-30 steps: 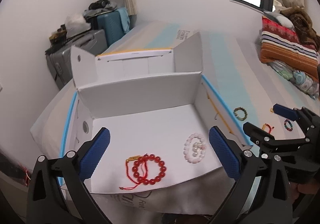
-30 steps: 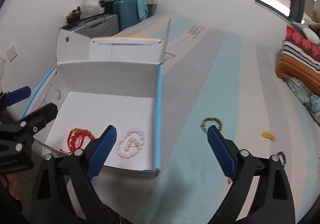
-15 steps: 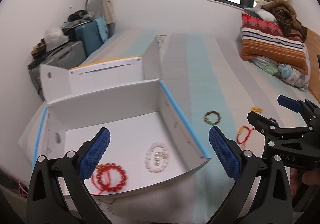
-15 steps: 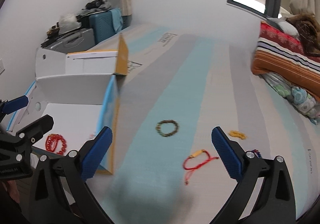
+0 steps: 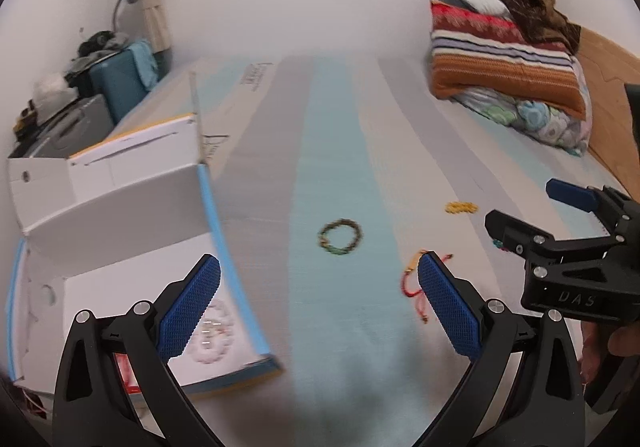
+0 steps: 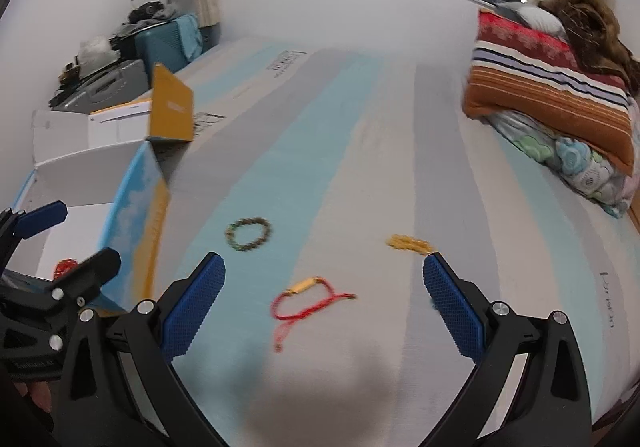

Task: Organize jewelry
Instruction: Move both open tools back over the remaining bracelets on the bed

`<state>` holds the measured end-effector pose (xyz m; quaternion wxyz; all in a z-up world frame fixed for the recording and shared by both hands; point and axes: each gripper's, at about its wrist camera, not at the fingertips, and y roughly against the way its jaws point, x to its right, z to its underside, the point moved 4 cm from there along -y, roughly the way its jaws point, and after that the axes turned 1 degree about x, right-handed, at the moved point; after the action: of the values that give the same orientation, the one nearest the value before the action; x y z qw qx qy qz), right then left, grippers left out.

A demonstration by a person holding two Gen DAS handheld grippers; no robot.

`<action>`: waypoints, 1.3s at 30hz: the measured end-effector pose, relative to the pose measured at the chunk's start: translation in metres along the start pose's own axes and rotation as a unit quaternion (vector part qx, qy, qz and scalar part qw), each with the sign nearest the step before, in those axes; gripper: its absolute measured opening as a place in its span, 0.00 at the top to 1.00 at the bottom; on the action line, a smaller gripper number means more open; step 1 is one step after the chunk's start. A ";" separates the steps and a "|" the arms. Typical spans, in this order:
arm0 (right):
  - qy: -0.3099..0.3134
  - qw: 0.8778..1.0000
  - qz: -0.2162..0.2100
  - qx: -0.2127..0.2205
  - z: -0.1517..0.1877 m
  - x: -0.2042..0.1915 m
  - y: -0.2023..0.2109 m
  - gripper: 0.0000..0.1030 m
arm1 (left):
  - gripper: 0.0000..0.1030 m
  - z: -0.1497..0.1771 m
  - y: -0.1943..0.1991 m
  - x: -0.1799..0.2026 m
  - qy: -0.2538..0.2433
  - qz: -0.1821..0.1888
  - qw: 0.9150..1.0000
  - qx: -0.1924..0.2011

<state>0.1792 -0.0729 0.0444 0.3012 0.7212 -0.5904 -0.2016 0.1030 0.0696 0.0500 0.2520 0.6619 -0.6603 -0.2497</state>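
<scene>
Hand-held grippers (image 6: 324, 303) above perhaps four bracelets (image 6: 248, 234)

Both my grippers hover side by side with jaws spread wide and nothing between the blue pads: left gripper (image 5: 318, 301) level, right gripper (image 6: 324, 301) level beside it, my fingers (image 5: 624, 339) just visible on the right handle.

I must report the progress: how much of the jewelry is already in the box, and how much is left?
Done: a pale bead bracelet and a red bead bracelet lie in the box. In hand: nothing; the left gripper and right gripper are both open and empty. Left on the bed: a dark bead bracelet, a red cord bracelet and a yellow piece.
</scene>
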 end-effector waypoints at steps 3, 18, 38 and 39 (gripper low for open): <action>-0.010 1.000 0.012 -0.005 0.004 0.023 -0.005 0.07 | 0.05 0.002 -0.016 0.022 -0.012 0.009 1.000 -0.011; -0.053 0.995 0.069 -0.048 0.028 0.113 -0.048 0.07 | 0.05 0.006 -0.095 0.091 -0.033 0.064 0.996 -0.048; -0.110 0.984 0.072 -0.118 0.083 0.168 -0.144 0.07 | 0.06 0.042 -0.194 0.119 -0.010 0.074 0.993 -0.092; -0.109 0.984 0.067 -0.121 0.086 0.167 -0.148 0.07 | 0.06 0.044 -0.195 0.120 -0.018 0.068 0.993 -0.091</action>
<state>0.2688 -0.2348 -0.1074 0.3329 0.6119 -0.6380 -0.3282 0.2204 -0.0508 -0.1123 0.3157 0.5848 -0.6830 -0.3030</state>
